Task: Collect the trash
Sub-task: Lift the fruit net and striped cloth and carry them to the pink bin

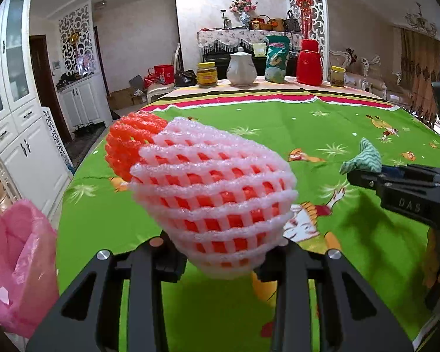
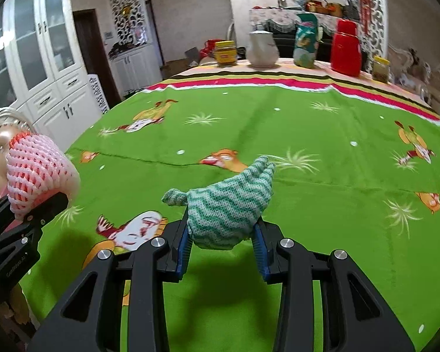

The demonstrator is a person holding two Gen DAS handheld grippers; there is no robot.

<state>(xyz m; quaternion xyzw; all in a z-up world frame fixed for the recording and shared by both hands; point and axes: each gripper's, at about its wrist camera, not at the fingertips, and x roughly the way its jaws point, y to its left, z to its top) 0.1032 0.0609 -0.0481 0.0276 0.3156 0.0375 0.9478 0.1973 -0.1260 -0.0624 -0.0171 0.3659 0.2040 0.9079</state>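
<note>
Through the left wrist camera, my left gripper [image 1: 224, 259] is closed down on a foam fruit net [image 1: 211, 199], white mesh sleeved over an orange one. I have it by its narrow white end; its long axis runs up and to the left from the jaws, and the orange end [image 1: 126, 143] sticks out at the far tip, pointing toward the left edge of the table. The net is lifted above the green cartoon tablecloth [image 1: 278, 123]. A pink bag [image 1: 17, 267] stands open at the lower left, beside the table edge. At the right of this view my right gripper [image 1: 363, 173] comes in sideways, clamped on a green striped cloth [image 1: 362, 158] whose free end points up and left.

Through the right wrist camera, the right gripper [image 2: 223, 243] is nearly closed, its blue pads [image 2: 183, 246] pressing both sides of the cloth [image 2: 228, 208]. The cloth is bunched, held above the tablecloth [image 2: 308, 117], with its long axis tilted: one tip up and to the right, a small knob out to the left. At the left edge I see the left gripper [image 2: 44, 205] holding the net [image 2: 38, 173], orange end uppermost. At the table's far end stand a white teapot [image 2: 261, 50], a red flask [image 2: 346, 48] and jars.
</note>
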